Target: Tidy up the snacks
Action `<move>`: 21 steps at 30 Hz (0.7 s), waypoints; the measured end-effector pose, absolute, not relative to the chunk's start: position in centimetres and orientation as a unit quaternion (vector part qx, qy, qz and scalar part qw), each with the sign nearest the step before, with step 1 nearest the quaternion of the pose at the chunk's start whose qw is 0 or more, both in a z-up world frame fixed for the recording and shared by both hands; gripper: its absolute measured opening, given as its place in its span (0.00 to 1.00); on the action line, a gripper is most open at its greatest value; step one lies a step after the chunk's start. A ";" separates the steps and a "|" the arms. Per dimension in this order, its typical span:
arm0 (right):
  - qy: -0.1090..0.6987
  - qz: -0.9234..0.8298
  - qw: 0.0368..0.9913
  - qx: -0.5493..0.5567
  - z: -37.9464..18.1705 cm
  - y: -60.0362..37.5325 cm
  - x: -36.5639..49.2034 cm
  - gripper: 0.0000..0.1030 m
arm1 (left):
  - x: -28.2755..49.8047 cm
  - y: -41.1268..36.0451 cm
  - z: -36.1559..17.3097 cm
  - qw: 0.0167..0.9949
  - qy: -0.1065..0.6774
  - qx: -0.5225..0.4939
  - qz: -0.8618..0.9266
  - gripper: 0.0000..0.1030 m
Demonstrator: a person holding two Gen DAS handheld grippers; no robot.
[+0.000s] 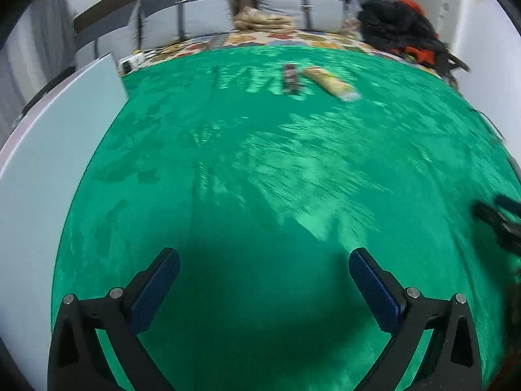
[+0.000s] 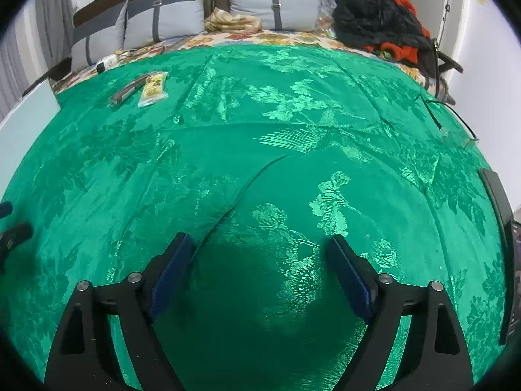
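Two snacks lie side by side far off on the green patterned cloth point(image 1: 260, 169): a dark bar point(image 1: 290, 78) and a yellow packet point(image 1: 329, 82). In the right wrist view the dark bar point(image 2: 127, 90) and yellow packet point(image 2: 153, 88) lie at the far left. My left gripper point(image 1: 263, 257) is open and empty, low over the cloth, well short of the snacks. My right gripper point(image 2: 262, 242) is open and empty over the cloth's near middle. The right gripper shows dimly at the left view's right edge point(image 1: 498, 224). The left view is motion-blurred.
A white board point(image 1: 55, 150) stands at the left edge. Grey pillows point(image 2: 169, 16), a folded cloth point(image 2: 232, 21) and a black and red clothes pile point(image 2: 381, 22) lie at the back. A dark flat device point(image 2: 503, 228) sits at the right edge, with a thin cable point(image 2: 456, 120).
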State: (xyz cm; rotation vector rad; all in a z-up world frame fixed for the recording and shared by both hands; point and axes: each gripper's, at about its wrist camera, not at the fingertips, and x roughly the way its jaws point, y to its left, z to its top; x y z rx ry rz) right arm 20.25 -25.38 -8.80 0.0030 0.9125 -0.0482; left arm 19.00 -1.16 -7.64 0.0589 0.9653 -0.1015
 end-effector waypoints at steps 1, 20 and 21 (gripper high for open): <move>0.441 -0.024 0.897 0.002 -8.9 -25.3 20.1 0.86 | 19.3 -0.7 -8.3 0.883 0.466 0.023 -0.040 1.00; 0.441 -0.024 0.897 0.000 -8.9 -25.1 19.9 0.87 | 20.0 0.5 -9.0 0.889 0.457 0.005 -0.030 1.00; 0.441 -0.024 0.897 0.000 -8.9 -25.1 19.9 0.87 | 20.0 0.5 -9.0 0.889 0.457 0.005 -0.031 1.00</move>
